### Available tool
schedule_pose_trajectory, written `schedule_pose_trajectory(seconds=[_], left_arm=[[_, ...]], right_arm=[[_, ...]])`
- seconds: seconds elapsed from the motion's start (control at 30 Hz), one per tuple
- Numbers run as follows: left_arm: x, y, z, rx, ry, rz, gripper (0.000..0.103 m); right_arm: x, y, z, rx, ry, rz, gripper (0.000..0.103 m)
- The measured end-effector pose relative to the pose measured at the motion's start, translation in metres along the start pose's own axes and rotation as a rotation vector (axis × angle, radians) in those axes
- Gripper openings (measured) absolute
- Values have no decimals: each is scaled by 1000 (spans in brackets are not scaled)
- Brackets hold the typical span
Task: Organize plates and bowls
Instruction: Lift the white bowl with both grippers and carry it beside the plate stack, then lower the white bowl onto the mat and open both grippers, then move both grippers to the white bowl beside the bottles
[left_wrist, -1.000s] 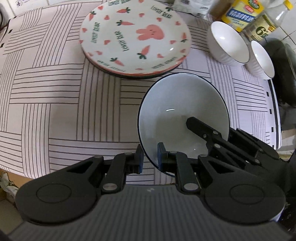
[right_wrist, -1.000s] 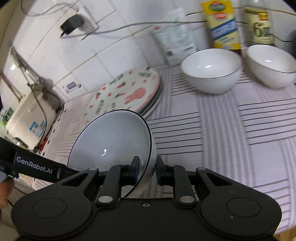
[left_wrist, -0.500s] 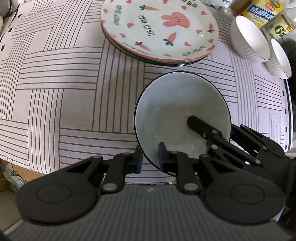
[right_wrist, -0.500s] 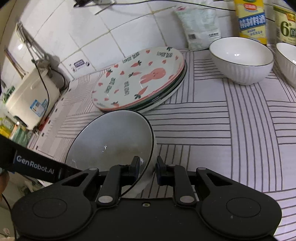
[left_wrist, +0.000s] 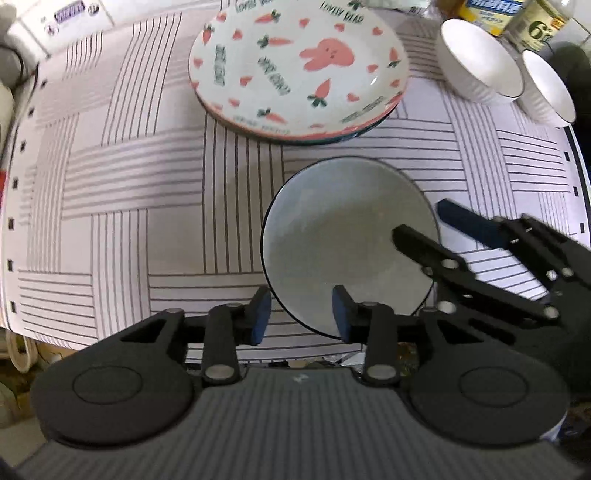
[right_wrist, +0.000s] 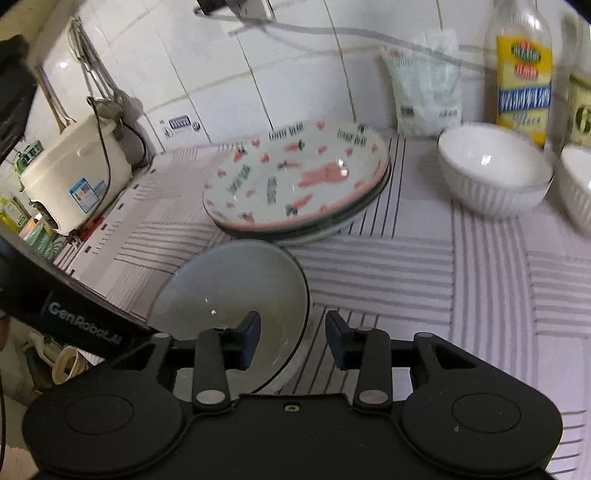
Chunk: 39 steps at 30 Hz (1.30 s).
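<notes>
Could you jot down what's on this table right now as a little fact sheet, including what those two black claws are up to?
surface: striped cloth
near bowl: grey bowl, on the cloth, in front of the plates
plates: bunny plates, stacked
other bowls: two white bowls, beside the bottles
left gripper: jaws just opened, astride the grey bowl's rim, pads clear
right gripper: jaws just opened, astride the rim, pads clear

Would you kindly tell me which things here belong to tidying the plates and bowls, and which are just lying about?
Job:
- grey bowl
- stack of carrot plates
- two white bowls

Lying about:
- rice cooker
- oil bottle
- plastic bag
</notes>
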<state>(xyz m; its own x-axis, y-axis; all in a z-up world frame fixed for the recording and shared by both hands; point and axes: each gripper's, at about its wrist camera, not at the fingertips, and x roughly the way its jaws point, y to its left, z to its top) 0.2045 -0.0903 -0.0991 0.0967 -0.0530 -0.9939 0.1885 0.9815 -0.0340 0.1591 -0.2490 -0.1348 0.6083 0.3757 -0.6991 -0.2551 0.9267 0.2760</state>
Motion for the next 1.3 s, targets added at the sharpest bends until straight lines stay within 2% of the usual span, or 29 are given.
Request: schedule_pose_trajectory(seconds=[0.13,0.37,0.67,1.03,1.2,1.3], left_arm=[[-18,-6,1,39,-28,-5,40],[-53,-28,11,107,-89,-10,41],[-78,-55,27,181,-132,-8,42],[-64,-83,54,264,-144,2,45],[-51,-89,72,287,-166,5,46],[-43,-93,88,289,-192,3,47]], right_arm=[[-27,-7,9,-17,-57,-9,57],[-66,-22,22,-105,-95,-61,61],[-106,-44,37,-75,-201,-93,66],[-121,-66,54,7,-357,-64,68],[-109,-78,61,-15,-398,-132,73],[-94,-92,63,25,-388,-171,74]])
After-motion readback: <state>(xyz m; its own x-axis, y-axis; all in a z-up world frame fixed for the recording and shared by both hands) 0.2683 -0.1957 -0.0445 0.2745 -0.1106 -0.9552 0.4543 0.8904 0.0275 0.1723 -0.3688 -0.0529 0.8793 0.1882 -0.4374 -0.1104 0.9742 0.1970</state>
